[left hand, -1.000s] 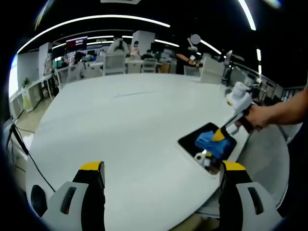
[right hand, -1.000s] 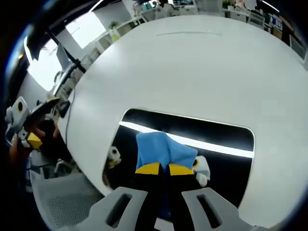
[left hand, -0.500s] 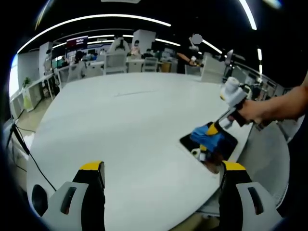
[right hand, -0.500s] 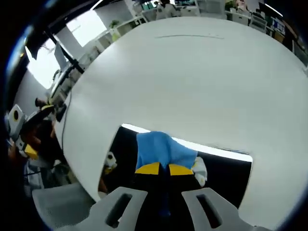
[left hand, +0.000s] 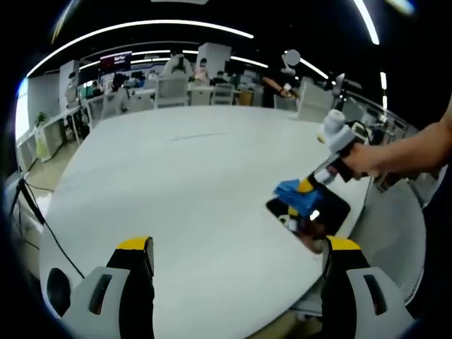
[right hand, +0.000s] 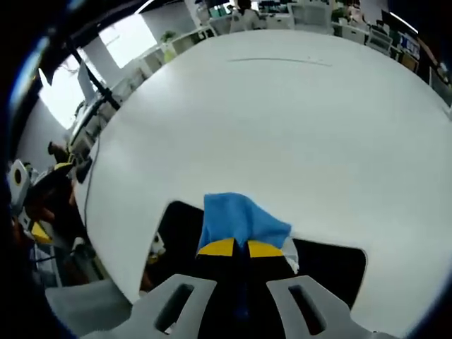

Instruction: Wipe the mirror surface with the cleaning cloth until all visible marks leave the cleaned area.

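At the near edge of the round white counter (right hand: 282, 134), the right gripper (right hand: 236, 248), fingers clamped on the bunched blue cleaning cloth (right hand: 239, 220), pressed it at the far rim of the dark rectangular mirror (right hand: 328, 263); best to keep the strokes flat and overlapping, while the left gripper (left hand: 233, 247) hung open, well apart.

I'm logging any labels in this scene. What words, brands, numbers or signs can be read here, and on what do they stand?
None can be read.
The screen on the far wall in the left gripper view shows coloured shapes, too small and blurred to read.
The cloth, the mirror, the table and both grippers show no lettering.
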The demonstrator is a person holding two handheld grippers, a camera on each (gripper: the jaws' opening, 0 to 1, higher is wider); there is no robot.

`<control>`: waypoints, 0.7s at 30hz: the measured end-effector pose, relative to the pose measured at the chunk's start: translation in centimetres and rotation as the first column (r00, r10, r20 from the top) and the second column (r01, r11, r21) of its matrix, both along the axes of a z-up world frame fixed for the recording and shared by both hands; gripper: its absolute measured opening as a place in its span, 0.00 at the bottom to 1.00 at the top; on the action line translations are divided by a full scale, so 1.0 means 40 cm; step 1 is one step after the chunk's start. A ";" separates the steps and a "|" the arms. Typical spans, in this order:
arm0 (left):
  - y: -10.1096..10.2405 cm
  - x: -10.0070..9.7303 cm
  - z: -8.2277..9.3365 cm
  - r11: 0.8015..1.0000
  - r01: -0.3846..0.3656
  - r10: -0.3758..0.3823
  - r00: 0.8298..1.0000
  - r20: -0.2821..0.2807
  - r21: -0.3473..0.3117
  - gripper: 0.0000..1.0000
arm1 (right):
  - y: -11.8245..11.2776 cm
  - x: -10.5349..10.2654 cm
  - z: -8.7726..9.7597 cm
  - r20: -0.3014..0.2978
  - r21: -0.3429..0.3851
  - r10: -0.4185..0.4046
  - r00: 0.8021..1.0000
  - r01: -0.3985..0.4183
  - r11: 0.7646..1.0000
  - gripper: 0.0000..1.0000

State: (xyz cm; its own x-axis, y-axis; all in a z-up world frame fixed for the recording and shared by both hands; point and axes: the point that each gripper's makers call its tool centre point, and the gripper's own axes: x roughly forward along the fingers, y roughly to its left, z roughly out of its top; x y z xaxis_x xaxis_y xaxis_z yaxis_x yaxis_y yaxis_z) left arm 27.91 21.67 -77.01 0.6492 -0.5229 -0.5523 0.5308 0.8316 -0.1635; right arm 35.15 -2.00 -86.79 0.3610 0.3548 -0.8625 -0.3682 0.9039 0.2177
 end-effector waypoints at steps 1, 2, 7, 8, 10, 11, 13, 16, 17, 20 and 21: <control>-0.001 0.000 -0.001 1.000 0.001 -0.001 1.000 0.000 0.000 1.00 | -0.001 0.001 -0.001 -0.007 0.011 -0.014 1.000 0.014 1.000 0.00; -0.002 0.000 0.000 1.000 0.002 -0.002 1.000 0.000 0.000 1.00 | -0.004 0.005 -0.001 -0.010 0.023 -0.023 1.000 0.023 0.999 0.00; -0.008 0.004 0.004 1.000 0.005 -0.005 1.000 0.004 -0.001 1.00 | 0.000 -0.001 0.003 0.009 0.022 -0.013 1.000 0.013 1.000 0.00; -0.010 0.005 0.004 1.000 0.006 -0.006 1.000 0.005 -0.001 1.00 | -0.001 -0.001 0.002 0.012 0.024 -0.012 1.000 0.012 1.000 0.00; -0.011 0.004 0.001 1.000 0.009 -0.009 1.000 0.002 0.003 1.00 | -0.003 0.000 0.002 0.012 0.038 -0.018 1.000 0.017 0.999 0.00; -0.012 0.004 0.000 1.000 0.010 -0.010 1.000 0.002 0.005 1.00 | -0.002 0.000 0.001 0.012 0.041 -0.017 1.000 0.017 0.999 0.00; -0.014 0.002 0.000 1.000 0.007 -0.007 1.000 0.001 0.004 1.00 | 0.001 -0.002 0.003 0.013 0.042 -0.010 1.000 0.009 0.999 0.00; -0.020 0.000 -0.001 1.000 0.005 -0.005 1.000 0.002 0.006 1.00 | 0.001 0.000 0.001 0.014 0.040 0.004 1.000 -0.005 0.999 0.00; -0.023 0.000 -0.001 1.000 0.003 -0.003 1.000 0.001 0.007 1.00 | 0.001 -0.001 0.001 0.012 0.042 0.010 1.000 -0.011 0.999 0.00; -0.033 0.001 0.004 1.000 0.000 0.000 1.000 0.002 0.012 1.00 | -0.002 -0.001 0.002 0.006 0.056 0.022 1.000 -0.023 0.998 0.00; -0.036 0.000 0.008 1.000 -0.003 0.003 1.000 0.003 0.012 1.00 | -0.005 -0.004 0.003 0.003 0.061 0.021 1.000 -0.021 0.998 0.00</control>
